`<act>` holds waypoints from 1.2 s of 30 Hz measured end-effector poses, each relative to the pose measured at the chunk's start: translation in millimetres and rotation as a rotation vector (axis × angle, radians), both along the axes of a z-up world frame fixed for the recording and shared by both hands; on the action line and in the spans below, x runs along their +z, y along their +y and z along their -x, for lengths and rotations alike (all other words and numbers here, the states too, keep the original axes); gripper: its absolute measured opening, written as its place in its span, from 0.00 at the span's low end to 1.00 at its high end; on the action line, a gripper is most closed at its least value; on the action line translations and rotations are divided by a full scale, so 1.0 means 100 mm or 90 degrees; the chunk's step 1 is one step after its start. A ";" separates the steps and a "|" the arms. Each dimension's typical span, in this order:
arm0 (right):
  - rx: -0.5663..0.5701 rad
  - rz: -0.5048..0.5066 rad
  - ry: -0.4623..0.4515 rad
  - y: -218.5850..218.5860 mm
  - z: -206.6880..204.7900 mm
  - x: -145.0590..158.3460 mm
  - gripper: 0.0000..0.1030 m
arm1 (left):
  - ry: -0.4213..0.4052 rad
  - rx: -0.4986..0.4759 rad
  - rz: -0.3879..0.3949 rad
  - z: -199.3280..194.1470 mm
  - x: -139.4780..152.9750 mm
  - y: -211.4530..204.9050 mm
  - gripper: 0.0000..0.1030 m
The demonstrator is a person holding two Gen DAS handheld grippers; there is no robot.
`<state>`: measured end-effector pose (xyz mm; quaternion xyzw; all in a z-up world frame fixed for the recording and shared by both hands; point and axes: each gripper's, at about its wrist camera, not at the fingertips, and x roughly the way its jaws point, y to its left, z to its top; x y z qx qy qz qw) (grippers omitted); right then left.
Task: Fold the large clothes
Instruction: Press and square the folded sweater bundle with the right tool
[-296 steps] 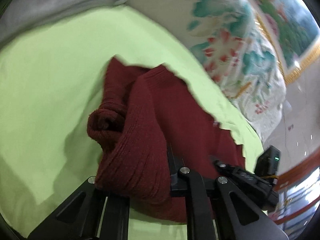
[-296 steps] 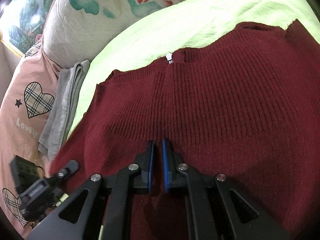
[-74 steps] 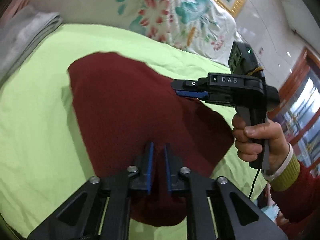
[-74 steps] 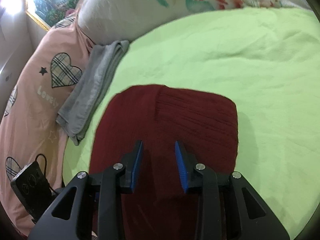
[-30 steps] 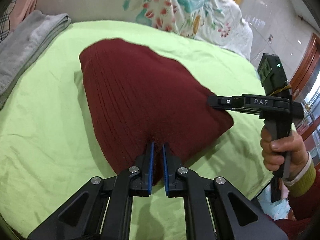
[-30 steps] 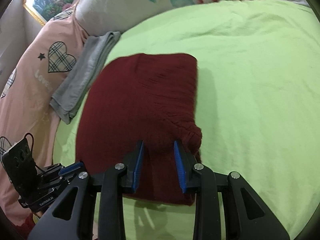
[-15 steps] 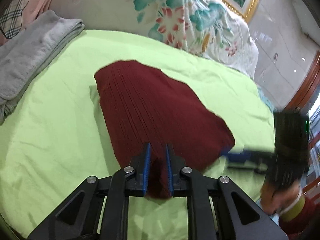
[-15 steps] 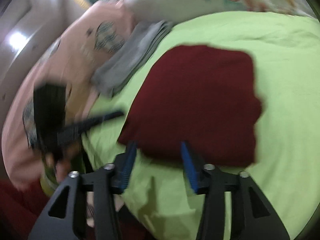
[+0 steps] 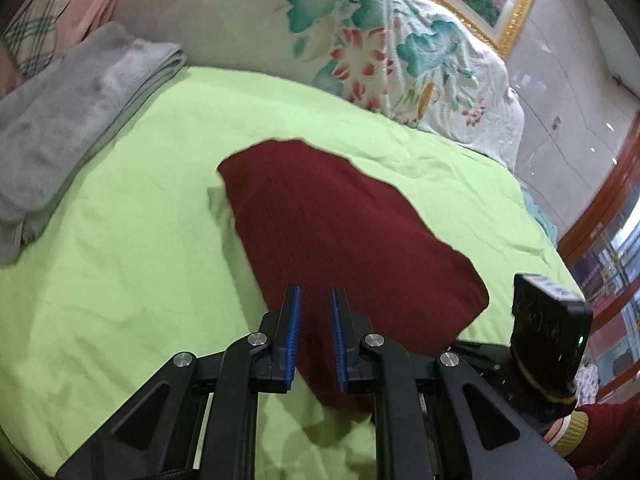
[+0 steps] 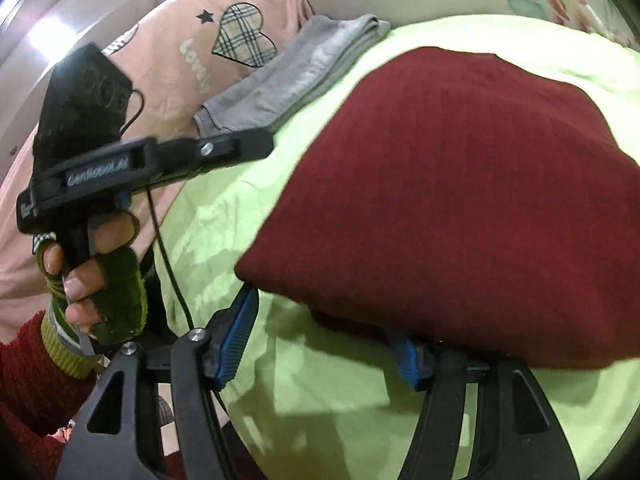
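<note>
Folded into a compact block, maroon knit sweater (image 9: 348, 236) lying near the middle of the lime-green bed sheet (image 9: 120, 240). Left tongs (image 9: 314, 340) hovering just above the sweater's near edge, blue pads a narrow gap apart, gripping nothing. Right tongs (image 10: 320, 340) spread wide at the sweater's near corner, the knit overhanging the fingertips, nothing pinched between them as far as the view allows. Beyond the sweater's far-left side, a folded grey towel (image 9: 68, 120) beside a pink heart-print pillow (image 10: 192, 52); behind it, a floral quilt (image 9: 360, 44).

Judging by the tidy bundle, fold apparently complete or nearly so. Main risk from here: an open finger of the right tongs, tucked under the sweater's corner, snagging the loose knit while pulling away and dragging the top layer askew. Also possible: the left tongs brushing the near edge and springing the thick, bouncy layers open.
</note>
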<state>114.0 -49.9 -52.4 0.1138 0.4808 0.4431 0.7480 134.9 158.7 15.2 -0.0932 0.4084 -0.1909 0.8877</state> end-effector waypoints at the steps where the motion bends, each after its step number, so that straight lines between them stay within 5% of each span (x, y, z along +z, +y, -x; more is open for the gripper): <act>1: 0.003 -0.004 -0.003 0.04 0.01 0.01 0.63 | -0.001 -0.015 0.003 -0.05 0.01 -0.03 0.15; 6: 0.027 -0.035 0.005 0.16 0.09 -0.02 0.67 | 0.029 -0.093 -0.025 -0.37 -0.09 -0.28 0.15; 8: 0.049 -0.040 0.006 0.22 0.16 -0.04 0.67 | 0.046 -0.095 -0.044 -0.48 -0.19 -0.35 0.15; 15: 0.069 -0.102 0.059 0.11 0.13 -0.09 0.66 | 0.079 -0.082 0.029 -0.59 -0.28 -0.15 0.15; 17: 0.100 -0.155 0.105 0.01 0.16 -0.10 0.55 | 0.071 -0.070 0.028 -0.54 -0.25 -0.11 0.15; 19: 0.104 -0.142 0.093 -0.09 0.21 -0.02 0.55 | 0.056 -0.056 0.006 -0.40 -0.20 -0.09 0.15; 23: -0.012 -0.135 0.066 -0.63 0.05 0.19 0.55 | 0.034 -0.023 -0.053 0.07 -0.15 -0.07 0.16; 27: -0.128 -0.108 0.034 -1.04 -0.18 0.33 0.55 | 0.017 -0.007 -0.087 0.57 -0.19 -0.20 0.27; 31: -0.187 -0.056 0.044 -1.14 -0.37 0.26 0.55 | 0.007 0.061 -0.108 0.68 -0.29 -0.28 0.42; 36: -0.209 -0.050 0.065 -1.05 -0.43 0.15 0.55 | 0.008 0.066 -0.096 0.76 -0.25 -0.28 0.43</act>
